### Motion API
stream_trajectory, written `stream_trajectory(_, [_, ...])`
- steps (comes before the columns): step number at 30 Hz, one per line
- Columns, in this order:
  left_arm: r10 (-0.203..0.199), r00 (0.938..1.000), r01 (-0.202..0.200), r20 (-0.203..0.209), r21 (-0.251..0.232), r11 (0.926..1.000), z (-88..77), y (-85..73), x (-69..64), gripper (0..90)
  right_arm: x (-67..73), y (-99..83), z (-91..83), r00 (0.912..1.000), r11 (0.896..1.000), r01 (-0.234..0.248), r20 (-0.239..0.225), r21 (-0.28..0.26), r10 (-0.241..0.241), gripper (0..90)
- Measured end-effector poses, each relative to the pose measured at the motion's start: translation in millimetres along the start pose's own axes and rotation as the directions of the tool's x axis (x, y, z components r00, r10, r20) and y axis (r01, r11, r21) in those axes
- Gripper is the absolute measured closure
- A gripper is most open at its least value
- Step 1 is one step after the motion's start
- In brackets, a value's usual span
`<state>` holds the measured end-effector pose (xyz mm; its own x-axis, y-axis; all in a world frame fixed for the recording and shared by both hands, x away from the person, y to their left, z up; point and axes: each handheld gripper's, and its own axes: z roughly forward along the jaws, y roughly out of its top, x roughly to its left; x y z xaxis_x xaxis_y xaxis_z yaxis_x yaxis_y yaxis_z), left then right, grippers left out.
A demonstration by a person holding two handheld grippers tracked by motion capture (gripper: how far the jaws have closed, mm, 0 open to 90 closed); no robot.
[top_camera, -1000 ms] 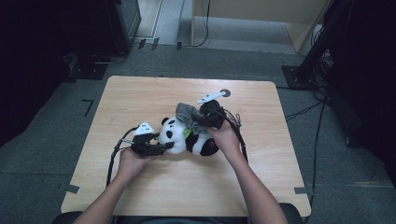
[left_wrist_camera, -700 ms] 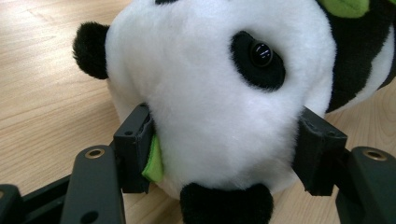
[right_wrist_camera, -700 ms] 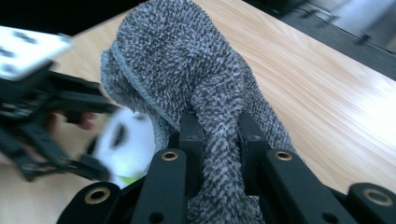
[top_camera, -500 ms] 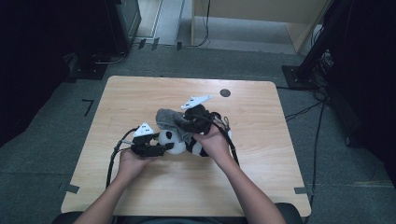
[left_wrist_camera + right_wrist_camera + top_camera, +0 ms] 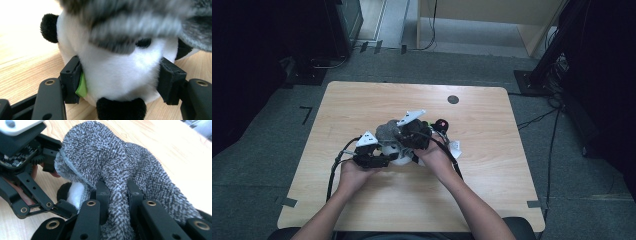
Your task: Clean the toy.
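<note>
Left gripper view: the plush panda [image 5: 120, 72] sits on the wooden surface [image 5: 22, 62], its white body clamped on both sides by the half-open left claw [image 5: 120, 85]. A grey fuzzy sock [image 5: 117, 177] drapes over its head, a fold pinched tight in the right claw [image 5: 117, 195].

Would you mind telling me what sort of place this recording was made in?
Probably a lab or workshop set up for recording, not a home: a lone wooden table on grey carpet, cables trailing across the floor, and dark equipment stands around it.
</note>
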<state>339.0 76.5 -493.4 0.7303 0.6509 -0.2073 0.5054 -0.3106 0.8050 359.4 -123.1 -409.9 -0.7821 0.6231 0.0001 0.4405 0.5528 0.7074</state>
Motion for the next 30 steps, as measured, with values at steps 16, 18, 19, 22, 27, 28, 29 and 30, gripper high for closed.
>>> stream_trajectory(16, [-0.008,0.9998,0.008,0.018,-0.003,1.0,-0.1,0.0,2.1,33.4,-62.8,-21.5,-15.4,0.9846,0.985,-0.169,0.042,-0.028,0.17,78.6])
stream_trajectory(18, [-0.01,0.9998,0.01,0.02,-0.003,0.9999,-0.1,-0.2,2.5,33.3,-65.6,-22.3,-21.8,0.9809,0.981,-0.187,0.047,-0.045,0.189,78.5])
stream_trajectory(19, [-0.011,0.9997,0.011,0.019,-0.003,0.9999,-0.1,-0.2,2.5,33.2,-66.5,-22.4,-23.7,0.9808,0.981,-0.187,0.047,-0.052,0.189,78.5])
stream_trajectory(22, [-0.016,0.9997,0.016,0.02,-0.001,0.9999,-0.3,-0.4,3.0,33.1,-68.8,-22.6,-31.0,0.9779,0.977,-0.199,0.048,-0.08,0.203,78.7])
stream_trajectory(27, [-0.032,0.9992,0.032,0.023,0.002,0.9995,0.0,0.7,4.8,33.1,-77.5,-23.8,-54.3,0.9699,0.96,-0.234,0.031,-0.151,0.241,79.1])
stream_trajectory(28, [-0.041,0.9989,0.041,0.025,0.003,0.9992,0.1,1.1,5.0,33.1,-78.6,-24.3,-59.0,0.9687,0.957,-0.238,0.033,-0.164,0.246,79.0])
stream_trajectory(29, [-0.049,0.9985,0.049,0.026,0.001,0.9988,0.4,1.4,5.1,33.1,-79.2,-24.9,-63.5,0.9669,0.955,-0.243,0.037,-0.171,0.252,78.9])
stream_trajectory(30, [-0.05,0.9984,0.05,0.027,0.004,0.9987,0.3,1.8,5.5,33.1,-80.2,-25.8,-67.3,0.9678,0.955,-0.238,0.04,-0.176,0.249,79.0])
